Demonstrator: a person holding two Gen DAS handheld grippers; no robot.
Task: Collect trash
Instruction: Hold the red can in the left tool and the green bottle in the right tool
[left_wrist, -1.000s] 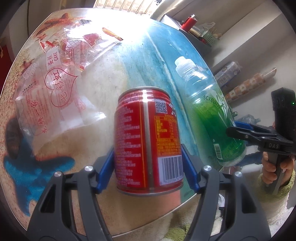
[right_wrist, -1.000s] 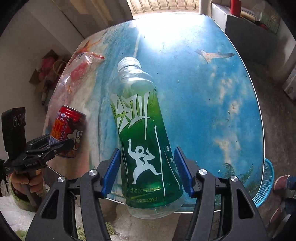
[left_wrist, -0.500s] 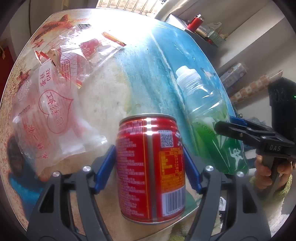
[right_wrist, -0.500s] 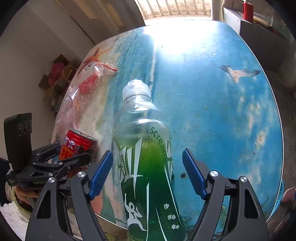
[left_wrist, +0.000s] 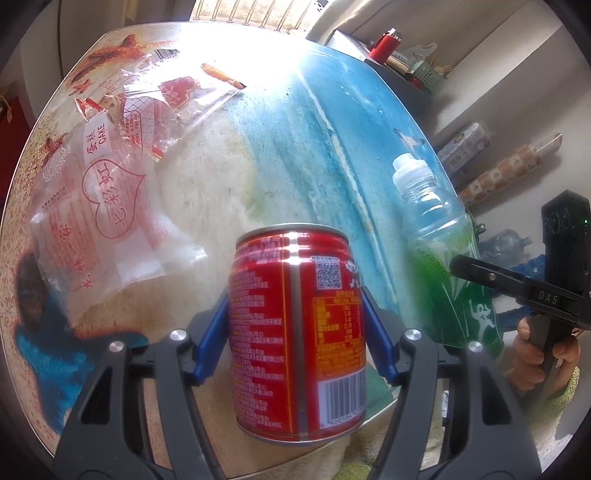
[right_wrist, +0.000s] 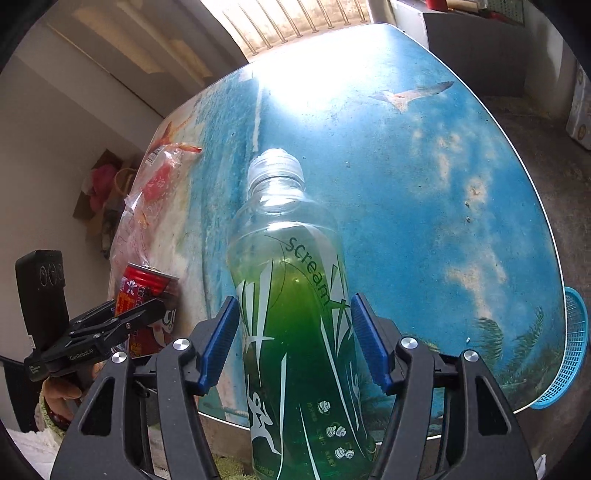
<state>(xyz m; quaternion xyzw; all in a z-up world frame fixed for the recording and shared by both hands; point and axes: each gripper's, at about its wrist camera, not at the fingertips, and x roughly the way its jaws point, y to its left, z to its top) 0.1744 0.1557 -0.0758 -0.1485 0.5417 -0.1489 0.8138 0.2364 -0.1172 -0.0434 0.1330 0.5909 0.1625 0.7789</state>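
Left wrist view: the left gripper (left_wrist: 295, 336) clamps a red can (left_wrist: 297, 332), its blue pads (left_wrist: 212, 341) pressed against both sides of the can, which stands upright in the grip and hangs over the near edge of the table (left_wrist: 280, 147). The table top carries a printed beach scene, sandy on the left and blue on the right. A clear plastic bag (left_wrist: 103, 184) with red lettering lies flat on the sandy part, behind and to the left of the can and apart from it. At the right edge of the frame the right gripper (left_wrist: 476, 275), held in a hand (left_wrist: 532, 354), reaches onto a green bottle (left_wrist: 443, 266) with a clear cap.

Right wrist view: the green bottle (right_wrist: 295, 314) stands between the blue pads (right_wrist: 219, 341) of the right gripper (right_wrist: 295, 343), neck pointing away toward the table (right_wrist: 424, 184), base down at the near edge. The jaws are closing; the right pad sits against the bottle's side, while whether the left pad has made contact cannot be told for sure. To the left, the other gripper (right_wrist: 122, 325) clasps the red can (right_wrist: 147, 295) at the table's left edge, with the plastic bag (right_wrist: 151, 199) behind it. A blue basket (right_wrist: 565, 350) shows past the table's right rim, lower down.
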